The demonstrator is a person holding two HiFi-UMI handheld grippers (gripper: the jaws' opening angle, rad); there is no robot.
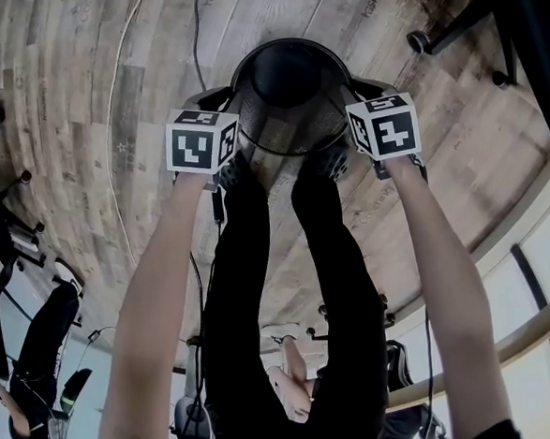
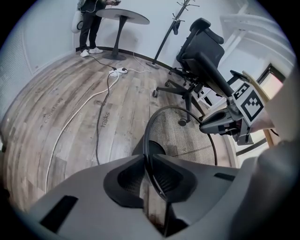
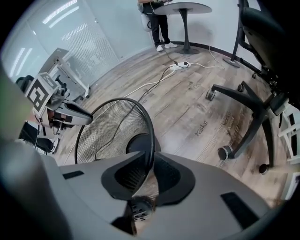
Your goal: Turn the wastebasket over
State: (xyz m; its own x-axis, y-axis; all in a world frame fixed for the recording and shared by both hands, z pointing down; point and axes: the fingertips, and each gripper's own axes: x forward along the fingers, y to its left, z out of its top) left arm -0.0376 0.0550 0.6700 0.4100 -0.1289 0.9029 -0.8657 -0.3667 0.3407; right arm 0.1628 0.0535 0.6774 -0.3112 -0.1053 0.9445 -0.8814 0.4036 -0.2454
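Left gripper (image 2: 150, 161) and right gripper (image 3: 152, 164) pinched on wastebasket (image 1: 291, 119) rim between the pads: may lose that thin wire if tipped unevenly.

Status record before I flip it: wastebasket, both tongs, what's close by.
wastebasket: black mesh, upright on wood floor, mouth up, not yet turned over
left tongs: shut on the rim, left side
right tongs: shut on the rim, opposite side
nearby: office chair; cable lying on the floor
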